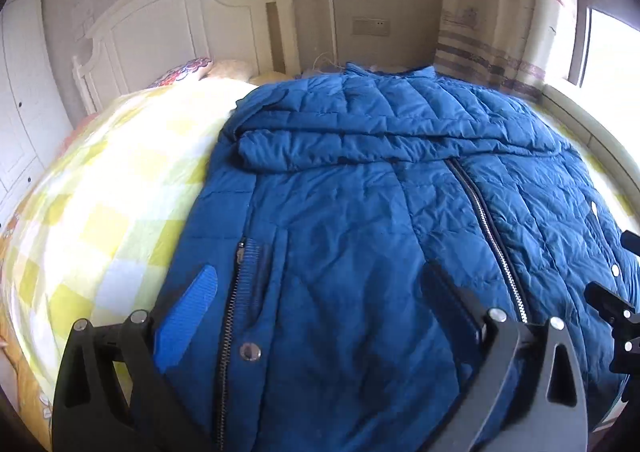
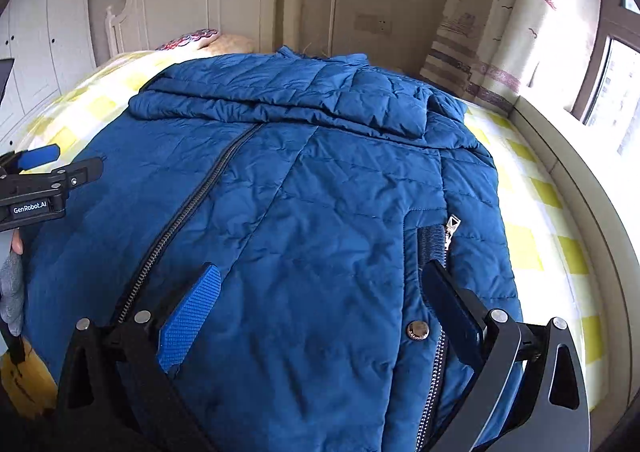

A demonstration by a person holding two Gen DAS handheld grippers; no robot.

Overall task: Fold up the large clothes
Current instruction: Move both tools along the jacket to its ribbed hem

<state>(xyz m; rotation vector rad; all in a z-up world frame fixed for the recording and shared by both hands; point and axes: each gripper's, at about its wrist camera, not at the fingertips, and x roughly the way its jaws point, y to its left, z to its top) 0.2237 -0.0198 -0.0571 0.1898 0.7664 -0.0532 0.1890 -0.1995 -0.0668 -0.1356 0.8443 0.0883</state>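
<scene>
A large blue quilted jacket (image 1: 380, 211) lies front up on the bed, zipped, with both sleeves folded across its chest; it fills the right wrist view (image 2: 304, 191) too. My left gripper (image 1: 320, 280) is open and empty, hovering over the jacket's lower left part near a pocket zipper (image 1: 240, 256). My right gripper (image 2: 320, 280) is open and empty over the lower right part, near the other pocket zipper (image 2: 450, 230). The left gripper also shows at the left edge of the right wrist view (image 2: 60, 167).
The bed has a yellow and white checked sheet (image 1: 100, 191). A white headboard (image 1: 180, 23) and pillows (image 1: 188, 69) are at the far end. A curtain (image 2: 500, 19) and a window ledge (image 2: 580, 179) run along the right. White wardrobes (image 2: 40, 31) stand left.
</scene>
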